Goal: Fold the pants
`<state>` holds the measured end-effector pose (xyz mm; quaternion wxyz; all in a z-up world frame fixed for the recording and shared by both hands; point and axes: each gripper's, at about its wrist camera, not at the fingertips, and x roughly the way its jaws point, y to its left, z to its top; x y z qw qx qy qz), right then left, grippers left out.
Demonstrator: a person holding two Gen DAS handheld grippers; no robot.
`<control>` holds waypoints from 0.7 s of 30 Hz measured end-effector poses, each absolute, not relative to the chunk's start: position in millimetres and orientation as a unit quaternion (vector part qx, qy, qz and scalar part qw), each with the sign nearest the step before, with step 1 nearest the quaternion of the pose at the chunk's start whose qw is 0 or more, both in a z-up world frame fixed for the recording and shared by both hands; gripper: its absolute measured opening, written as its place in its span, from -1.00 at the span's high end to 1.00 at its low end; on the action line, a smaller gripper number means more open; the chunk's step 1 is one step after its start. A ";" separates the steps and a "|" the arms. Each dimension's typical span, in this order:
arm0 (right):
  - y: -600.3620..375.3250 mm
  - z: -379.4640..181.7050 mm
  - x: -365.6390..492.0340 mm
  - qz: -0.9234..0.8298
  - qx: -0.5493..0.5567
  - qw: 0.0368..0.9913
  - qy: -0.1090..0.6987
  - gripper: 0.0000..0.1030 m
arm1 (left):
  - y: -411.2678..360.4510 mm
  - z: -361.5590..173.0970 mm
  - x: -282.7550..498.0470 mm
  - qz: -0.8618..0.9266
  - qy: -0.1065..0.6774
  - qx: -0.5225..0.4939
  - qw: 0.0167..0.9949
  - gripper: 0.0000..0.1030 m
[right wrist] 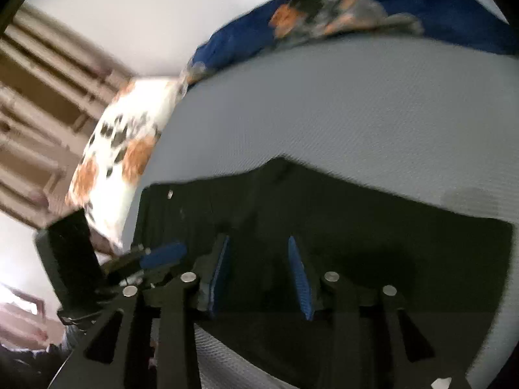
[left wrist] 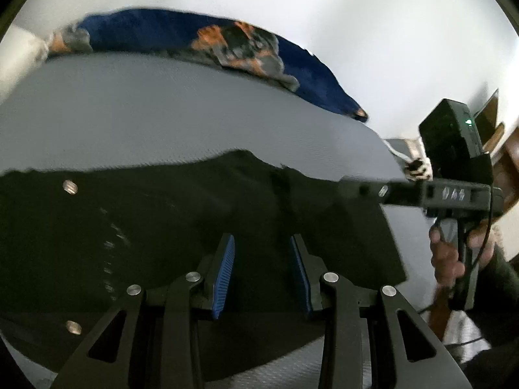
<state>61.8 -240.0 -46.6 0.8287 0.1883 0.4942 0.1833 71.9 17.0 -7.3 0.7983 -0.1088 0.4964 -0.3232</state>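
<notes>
Dark, near-black cloth of the pants spread flat on a grey, finely ribbed mattress, with two metal rivets along the left portion and a line of pale stitching. From the left wrist: left tongs parted over the cloth, blue ridged pads apart, nothing pinched between them; right tongs reaching in from the right edge, carried by a hand. Beyond, a rumpled blue blanket with orange and grey print. From the right wrist: right tongs likewise released above the pants, pads clear of the fabric; left tongs close at the left; a white pillow with orange and dark blotches beside the mattress. Judged as between folds, fabric let go. Next move calls for pinching an edge with each pair and carrying it over evenly. Soft, limp, crease-prone.
</notes>
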 end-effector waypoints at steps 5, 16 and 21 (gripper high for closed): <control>-284.6 -49.4 40.1 0.137 0.217 0.838 0.482 0.19 | -4.1 -24.5 76.8 -0.368 0.543 -0.156 0.738 0.29; -351.4 -86.2 4.2 0.068 0.304 0.823 0.475 0.15 | -40.0 -72.1 98.3 -0.367 0.633 -0.197 0.652 0.31; -362.5 -98.4 1.6 0.063 0.322 0.815 0.478 0.15 | -55.1 -82.3 107.1 -0.367 0.642 -0.210 0.640 0.33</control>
